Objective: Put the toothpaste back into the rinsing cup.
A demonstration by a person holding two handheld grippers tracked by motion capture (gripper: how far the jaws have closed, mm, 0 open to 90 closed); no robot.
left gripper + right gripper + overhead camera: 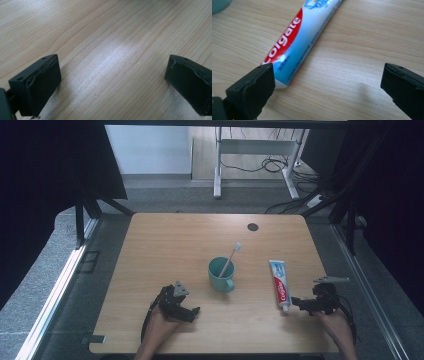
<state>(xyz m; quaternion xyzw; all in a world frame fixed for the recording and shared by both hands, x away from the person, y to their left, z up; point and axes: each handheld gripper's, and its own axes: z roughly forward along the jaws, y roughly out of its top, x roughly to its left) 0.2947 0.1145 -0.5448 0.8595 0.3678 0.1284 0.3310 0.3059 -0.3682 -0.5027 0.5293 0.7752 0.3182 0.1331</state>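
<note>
A teal mug (pixel 221 276) stands at the table's middle with a white toothbrush (pixel 231 257) leaning in it, head up. To its right a Colgate toothpaste tube (pixel 279 282) lies flat, cap end toward the person. My right gripper (pixel 298 304) sits just right of that cap end. In the right gripper view it (pixel 327 72) is open, with the tube (pixel 297 45) running up from beside the left jaw and bare wood between the jaws. My left gripper (pixel 192 312) rests low, front-left of the mug. In the left gripper view it (pixel 112 65) is open over bare wood.
The wooden table (pixel 165 245) has a dark round grommet (pixel 253 226) near its far edge. An edge of the mug (pixel 219 5) shows at the top left of the right gripper view. Beyond the table stand a desk frame and floor cables (pixel 272 165).
</note>
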